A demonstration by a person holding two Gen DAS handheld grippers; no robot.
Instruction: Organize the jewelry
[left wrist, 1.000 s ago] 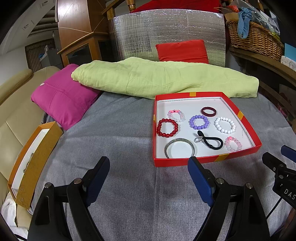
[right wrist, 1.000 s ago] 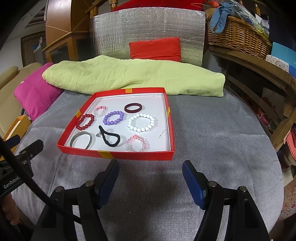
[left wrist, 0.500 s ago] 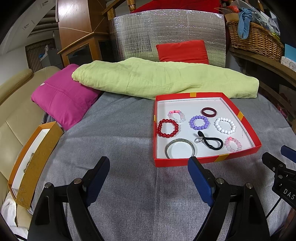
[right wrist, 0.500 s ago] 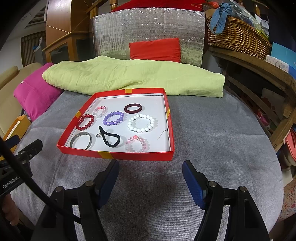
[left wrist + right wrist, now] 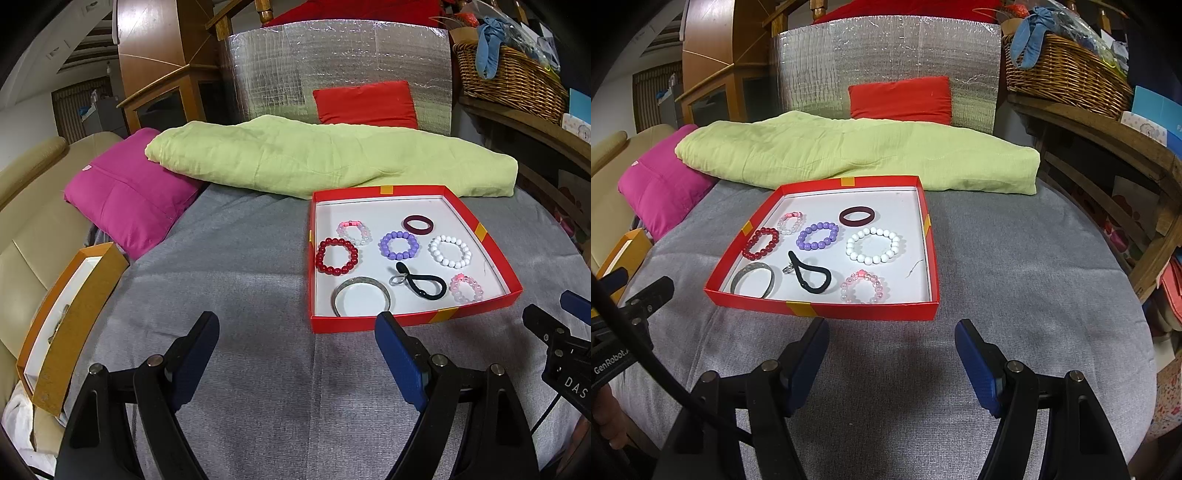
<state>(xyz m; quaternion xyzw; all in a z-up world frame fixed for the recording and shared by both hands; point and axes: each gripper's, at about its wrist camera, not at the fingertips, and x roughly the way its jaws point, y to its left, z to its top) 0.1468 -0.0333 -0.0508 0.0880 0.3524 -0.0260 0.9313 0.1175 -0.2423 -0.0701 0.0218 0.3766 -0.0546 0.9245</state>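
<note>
A red box lid [image 5: 406, 323] [image 5: 820, 309] with a white inside lies on the grey cloth. In it lie several bracelets: red beads [image 5: 337, 256] [image 5: 760, 243], purple beads [image 5: 399, 245] [image 5: 817, 236], white beads [image 5: 450, 251] [image 5: 873, 245], a dark maroon band [image 5: 417, 224] [image 5: 857, 215], two pink bead bracelets [image 5: 466, 288] [image 5: 354, 232], a silver bangle [image 5: 362, 297] [image 5: 753, 279] and a black hair tie with a ring [image 5: 421, 283] [image 5: 810, 277]. My left gripper [image 5: 295, 343] is open and empty, in front of the lid's near left corner. My right gripper [image 5: 892, 349] is open and empty, just short of the lid's front wall.
An orange box [image 5: 70, 321] with a white inside leans at the left edge. A magenta cushion [image 5: 125, 192], a folded green blanket [image 5: 325, 158] and a red cushion [image 5: 365, 101] lie behind. A wicker basket [image 5: 1063, 74] stands on a wooden shelf at the right.
</note>
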